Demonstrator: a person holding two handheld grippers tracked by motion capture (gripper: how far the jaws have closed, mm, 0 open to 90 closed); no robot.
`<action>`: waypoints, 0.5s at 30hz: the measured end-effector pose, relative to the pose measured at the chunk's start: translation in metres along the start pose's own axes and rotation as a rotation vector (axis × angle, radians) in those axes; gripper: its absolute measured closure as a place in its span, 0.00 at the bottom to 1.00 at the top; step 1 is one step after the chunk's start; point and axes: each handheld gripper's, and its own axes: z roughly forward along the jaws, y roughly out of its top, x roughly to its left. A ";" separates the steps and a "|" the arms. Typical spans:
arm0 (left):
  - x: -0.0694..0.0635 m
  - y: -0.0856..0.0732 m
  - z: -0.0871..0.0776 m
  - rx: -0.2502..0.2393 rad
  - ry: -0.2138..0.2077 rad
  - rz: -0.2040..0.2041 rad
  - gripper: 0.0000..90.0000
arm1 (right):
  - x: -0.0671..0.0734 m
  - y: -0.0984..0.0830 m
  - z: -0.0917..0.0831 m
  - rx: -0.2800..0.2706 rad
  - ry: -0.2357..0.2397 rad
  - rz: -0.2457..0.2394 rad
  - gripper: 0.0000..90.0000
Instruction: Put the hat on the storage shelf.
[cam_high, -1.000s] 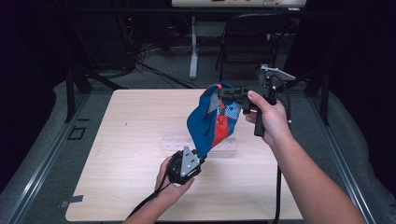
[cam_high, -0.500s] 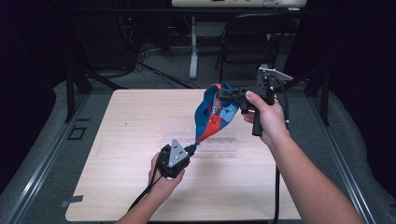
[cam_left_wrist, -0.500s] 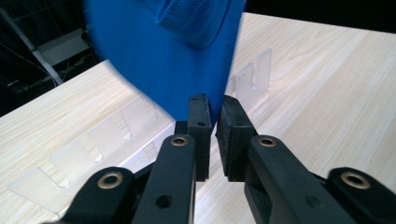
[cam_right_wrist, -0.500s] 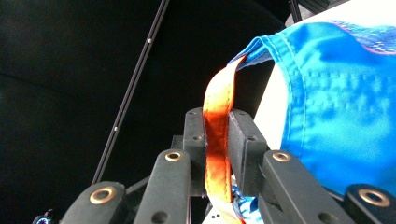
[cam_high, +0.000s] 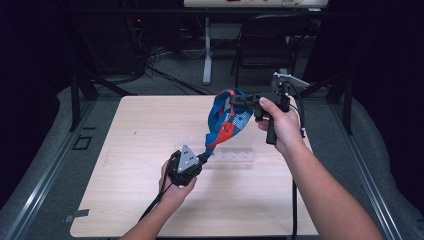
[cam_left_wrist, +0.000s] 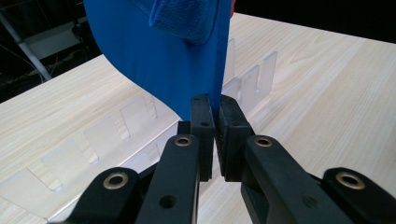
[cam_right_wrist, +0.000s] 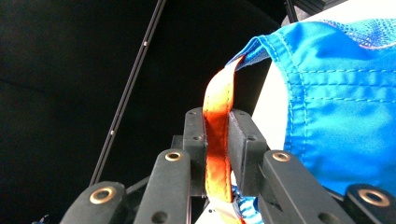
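The blue bag (cam_high: 226, 116) is showing smooth woven cloth with a slight sheen, its orange strap (cam_right_wrist: 217, 140) looking glossy. The tabletop (cam_high: 140, 130) is showing pale matt wood grain, and the slotted rack (cam_left_wrist: 116, 135) is looking like clear plastic.

1. I see a light wooden table (cam_high: 125, 200) – pale grain, bare at its near edge.
2. On it lies a clear plastic rack (cam_high: 235, 155) with upright slotted dividers, near the table's middle.
3. Beyond the far edge I make out a dark chair (cam_high: 260, 50) and a white table leg (cam_high: 207, 55) – cables (cam_high: 155, 70) trail across the grey floor.
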 end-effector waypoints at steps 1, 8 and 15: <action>0.000 0.000 0.001 0.001 -0.004 -0.005 0.96 | -0.001 0.000 0.001 -0.001 -0.004 0.001 0.87; 0.002 -0.007 0.008 0.026 -0.010 -0.005 0.97 | -0.011 0.000 0.006 0.007 -0.017 0.012 0.87; 0.003 -0.015 0.013 0.042 -0.008 -0.013 0.96 | -0.020 -0.002 0.011 0.020 -0.029 0.017 0.87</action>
